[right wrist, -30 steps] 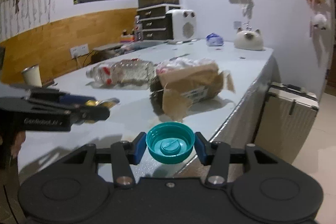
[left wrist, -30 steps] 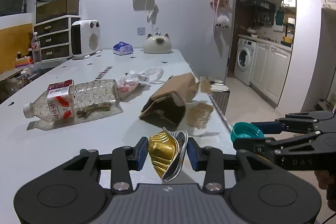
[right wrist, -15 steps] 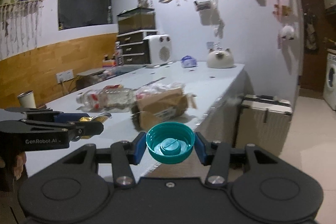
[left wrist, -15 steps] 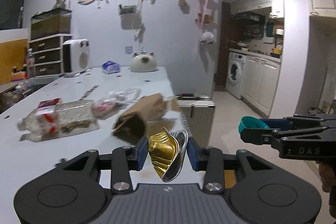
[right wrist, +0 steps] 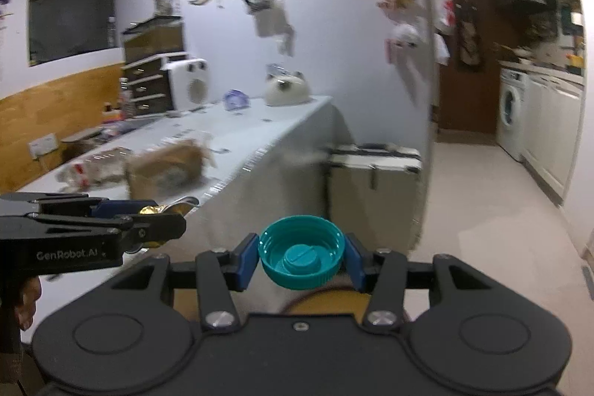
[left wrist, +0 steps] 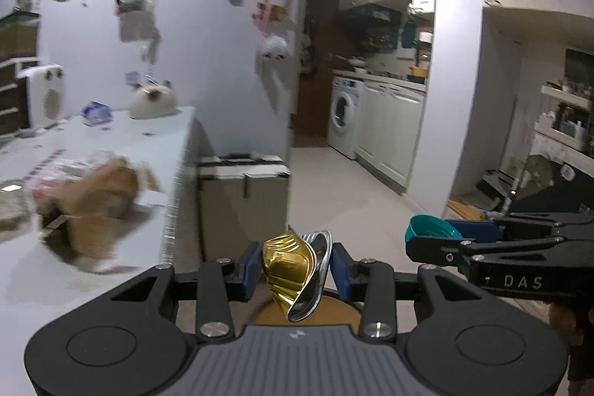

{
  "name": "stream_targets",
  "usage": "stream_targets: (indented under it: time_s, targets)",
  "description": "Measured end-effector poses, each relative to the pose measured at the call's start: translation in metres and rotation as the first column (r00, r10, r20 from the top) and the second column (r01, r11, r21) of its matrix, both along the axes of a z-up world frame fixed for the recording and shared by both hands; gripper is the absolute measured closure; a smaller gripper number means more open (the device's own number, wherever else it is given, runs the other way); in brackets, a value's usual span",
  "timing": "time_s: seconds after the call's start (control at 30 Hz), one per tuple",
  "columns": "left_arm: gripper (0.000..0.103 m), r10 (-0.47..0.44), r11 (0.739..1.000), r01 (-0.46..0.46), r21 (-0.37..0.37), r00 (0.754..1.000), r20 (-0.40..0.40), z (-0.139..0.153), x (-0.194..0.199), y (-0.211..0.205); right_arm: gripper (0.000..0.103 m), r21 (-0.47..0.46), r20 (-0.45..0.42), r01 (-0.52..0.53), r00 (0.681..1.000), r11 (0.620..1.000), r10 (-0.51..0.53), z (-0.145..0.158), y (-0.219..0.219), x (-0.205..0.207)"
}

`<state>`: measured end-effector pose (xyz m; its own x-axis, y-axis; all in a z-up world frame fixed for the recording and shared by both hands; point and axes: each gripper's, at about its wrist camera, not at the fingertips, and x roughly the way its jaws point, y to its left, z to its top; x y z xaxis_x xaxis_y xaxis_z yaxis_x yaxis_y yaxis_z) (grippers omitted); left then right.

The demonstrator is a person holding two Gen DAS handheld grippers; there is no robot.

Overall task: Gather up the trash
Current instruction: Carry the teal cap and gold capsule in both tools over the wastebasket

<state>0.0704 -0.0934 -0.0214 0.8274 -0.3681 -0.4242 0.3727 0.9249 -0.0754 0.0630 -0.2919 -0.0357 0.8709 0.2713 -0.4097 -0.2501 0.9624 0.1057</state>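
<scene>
Left hand-held gripper pinches a gold capsule, right a teal cap; blurred, probably cardboard on white table.

In my left gripper I held a crushed golden capsule with a bent silver rim, tilted, pressed between the two blue pads. In my right gripper I held a round teal bottle cap, its open side turned up so the ribbed inside was showing.
</scene>
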Motion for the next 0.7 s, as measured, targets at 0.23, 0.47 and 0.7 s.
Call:
stream_targets:
  time_s: [0.23,0.47,0.7]
  targets:
    - [0.062,-0.070,0.998,0.070,-0.010,0.995,-0.072,-0.031,0.029,-0.048,0.053,0.032,-0.064,0.097,0.993,0.995,-0.095,-0.027,-0.047,0.012]
    - [0.062,-0.046,0.997,0.036,-0.067,0.986,-0.163,-0.073,0.074,-0.069,0.053,0.060,-0.160,0.172,0.974,0.983,-0.160,-0.062,-0.068,0.044]
    - [0.062,0.009,0.998,-0.027,-0.060,0.957,-0.289,-0.127,0.131,-0.067,0.053,0.092,-0.274,0.233,0.941,0.968,-0.200,-0.109,-0.068,0.086]
